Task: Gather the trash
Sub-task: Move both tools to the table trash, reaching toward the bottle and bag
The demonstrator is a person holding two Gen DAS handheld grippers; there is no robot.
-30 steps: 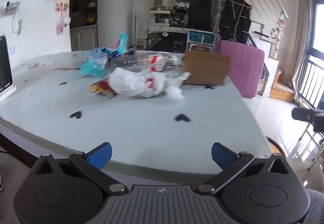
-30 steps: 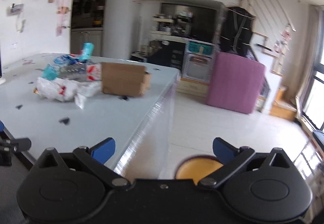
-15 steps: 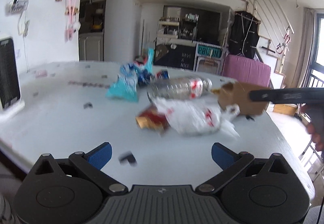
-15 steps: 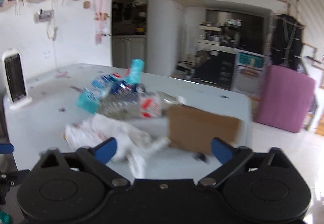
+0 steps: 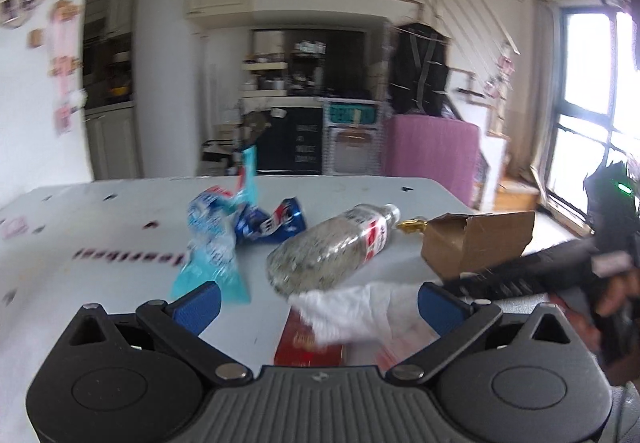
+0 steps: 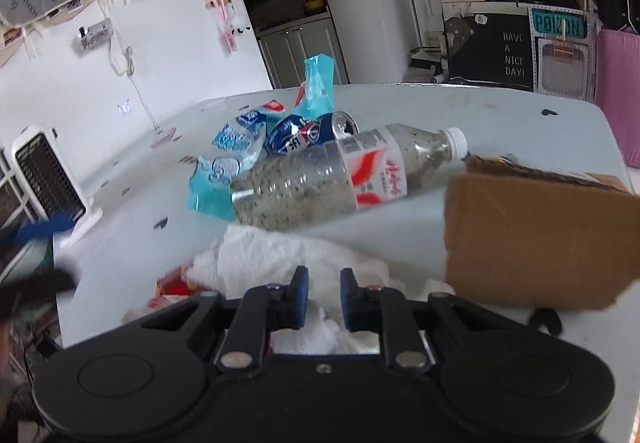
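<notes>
2 grippers: left gripper (image 5: 318,305) wide apart, empty; right gripper (image 6: 323,299) nearly together over white bag (image 6: 276,255).

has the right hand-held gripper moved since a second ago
Yes. The right hand-held gripper swung from the table corner in over the white wad, its jaws closing.

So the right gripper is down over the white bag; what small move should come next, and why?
Probably a short lift of the right gripper to test the grip. Its jaws have just been closing and stand nearly together, with the crumpled white bag showing in the gap. Whether the pads truly pinch it is unclear.
</notes>
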